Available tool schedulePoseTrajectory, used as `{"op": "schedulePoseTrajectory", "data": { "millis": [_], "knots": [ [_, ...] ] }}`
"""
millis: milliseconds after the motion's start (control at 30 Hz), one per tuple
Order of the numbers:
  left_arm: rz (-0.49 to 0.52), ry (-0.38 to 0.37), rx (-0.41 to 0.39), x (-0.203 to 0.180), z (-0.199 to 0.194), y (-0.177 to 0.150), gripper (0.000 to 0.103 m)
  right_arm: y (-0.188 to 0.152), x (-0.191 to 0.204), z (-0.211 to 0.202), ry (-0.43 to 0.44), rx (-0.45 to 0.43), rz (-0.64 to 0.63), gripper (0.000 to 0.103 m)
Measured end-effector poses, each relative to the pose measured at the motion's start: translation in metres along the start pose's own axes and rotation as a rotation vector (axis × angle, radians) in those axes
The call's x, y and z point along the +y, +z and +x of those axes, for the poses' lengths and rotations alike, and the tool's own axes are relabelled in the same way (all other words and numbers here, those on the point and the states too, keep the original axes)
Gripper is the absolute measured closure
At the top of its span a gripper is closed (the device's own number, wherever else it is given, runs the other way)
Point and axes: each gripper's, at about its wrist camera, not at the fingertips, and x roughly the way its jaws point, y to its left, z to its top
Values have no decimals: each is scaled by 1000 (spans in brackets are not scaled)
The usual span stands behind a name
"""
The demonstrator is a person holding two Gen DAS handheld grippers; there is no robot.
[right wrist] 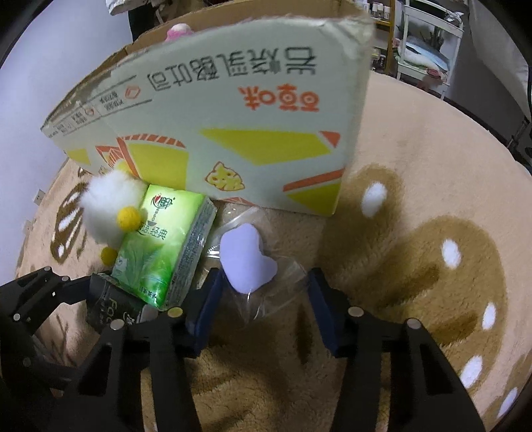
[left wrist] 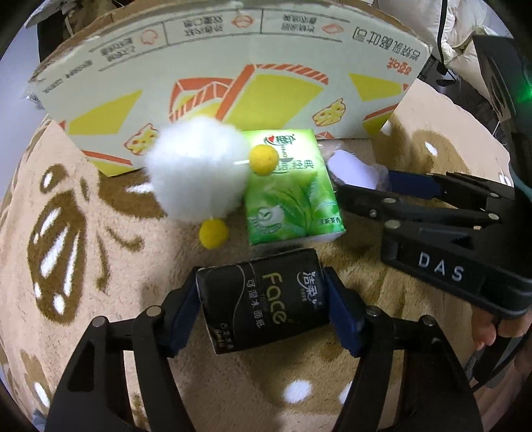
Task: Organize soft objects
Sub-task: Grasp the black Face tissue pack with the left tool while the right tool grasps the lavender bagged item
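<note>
Left gripper [left wrist: 264, 309] clamped on black tissue pack [left wrist: 262, 304]; right gripper [right wrist: 262, 304] straddling bagged lilac puff [right wrist: 247, 262], grip unclear; cardboard box [right wrist: 232, 133] showed pink plush [right wrist: 179, 31] inside.

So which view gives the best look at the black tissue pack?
The left wrist view: the black tissue pack sits centred between the left gripper's blue pads, label readable. The right wrist view catches only a corner, behind the green tissue pack.
</note>
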Motion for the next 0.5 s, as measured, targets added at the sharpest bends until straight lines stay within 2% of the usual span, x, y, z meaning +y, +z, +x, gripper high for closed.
{"op": "schedulePoseTrajectory", "data": {
  "millis": [133, 333, 400, 433, 500],
  "knots": [
    [-21, 18, -33, 12, -11, -4, 34, -3, -5, -8, 16, 5, 9, 64],
    [-68, 40, -79, 26, -27, -10, 34, -12, -2, -18, 20, 8, 22, 73],
    [-72, 45, -109, 31, -38, -11, 34, -17, 2, -27, 14, -9, 20, 77],
    [-73, 50, -129, 32, -44, -12, 34, -18, 4, -33, 20, -21, 19, 88],
    [-72, 63, -162, 34, -53, -14, 34, -17, 6, -47, 28, -57, 24, 90]
  ]
}}
